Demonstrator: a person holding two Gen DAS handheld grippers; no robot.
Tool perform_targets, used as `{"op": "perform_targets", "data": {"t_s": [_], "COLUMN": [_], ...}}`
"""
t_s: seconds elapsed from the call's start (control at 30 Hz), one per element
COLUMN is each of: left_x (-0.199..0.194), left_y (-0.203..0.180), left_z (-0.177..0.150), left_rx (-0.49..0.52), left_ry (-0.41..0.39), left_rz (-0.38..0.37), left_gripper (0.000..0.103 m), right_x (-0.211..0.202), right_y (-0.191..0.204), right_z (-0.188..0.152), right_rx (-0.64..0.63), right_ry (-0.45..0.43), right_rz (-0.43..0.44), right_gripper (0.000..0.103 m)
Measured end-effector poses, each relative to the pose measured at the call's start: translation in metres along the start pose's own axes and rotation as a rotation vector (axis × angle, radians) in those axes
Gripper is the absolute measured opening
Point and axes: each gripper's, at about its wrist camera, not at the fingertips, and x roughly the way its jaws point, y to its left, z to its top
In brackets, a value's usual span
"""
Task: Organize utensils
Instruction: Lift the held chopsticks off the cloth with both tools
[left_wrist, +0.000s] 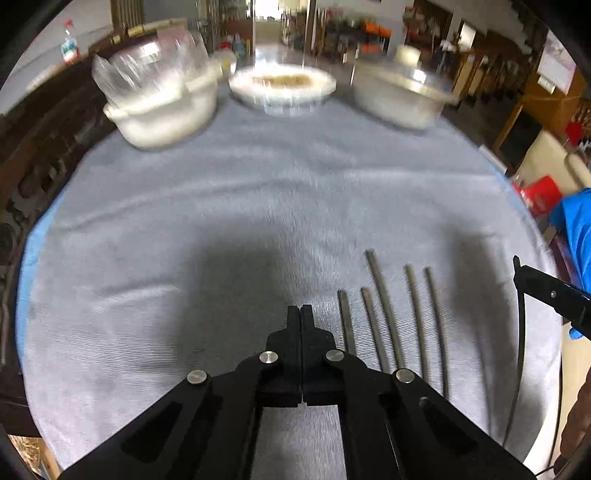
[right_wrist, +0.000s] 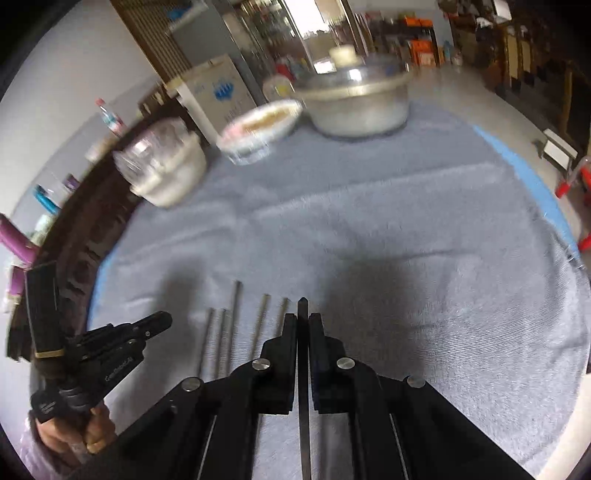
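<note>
Several dark metal chopsticks (left_wrist: 386, 314) lie side by side on the grey cloth (left_wrist: 258, 206), just right of my left gripper (left_wrist: 300, 308). The left gripper is shut and empty, low over the cloth. In the right wrist view the same chopsticks (right_wrist: 236, 325) lie left of my right gripper (right_wrist: 303, 317). The right gripper is shut on one dark chopstick (right_wrist: 303, 369) that runs along between its fingers, its tip poking out in front. The left gripper (right_wrist: 155, 321) shows at the lower left of that view, and the right gripper's finger (left_wrist: 546, 291) shows at the right edge of the left wrist view.
At the far edge of the cloth stand a white pot with clear plastic in it (left_wrist: 162, 107), a shallow dish with brownish contents (left_wrist: 282, 85) and a lidded metal pot (left_wrist: 402, 92). The table's dark rim (right_wrist: 85, 236) runs along the left.
</note>
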Motion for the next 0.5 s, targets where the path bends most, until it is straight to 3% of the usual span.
{"op": "perform_targets", "data": {"t_s": [0.17, 0.23, 0.33, 0.43, 0.5], "left_x": [-0.012, -0.005, 0.008, 0.023, 0.029], "left_y": [0.005, 0.002, -0.002, -0.008, -0.01], "left_z": [0.003, 0.003, 0.001, 0.006, 0.011], "left_rx": [-0.014, -0.018, -0.048, -0.051, -0.06], "left_ry": [0.042, 0.072, 0.138, 0.182, 0.197], "left_rz": [-0.059, -0.054, -0.117, -0.118, -0.117], "left_gripper": [0.0, 0.002, 0.005, 0.029, 0.034], "right_x": [-0.037, -0.045, -0.045, -0.04, -0.036], "right_y": [0.014, 0.017, 0.011, 0.001, -0.003], "right_z": [-0.007, -0.011, -0.018, -0.02, -0.019], "right_rx": [0.004, 0.001, 0.014, 0.037, 0.042], "right_ry": [-0.085, -0.09, -0.075, -0.062, -0.054], "right_rz": [0.046, 0.057, 0.071, 0.088, 0.099], "right_gripper": [0.007, 0.007, 0.007, 0.007, 0.007]}}
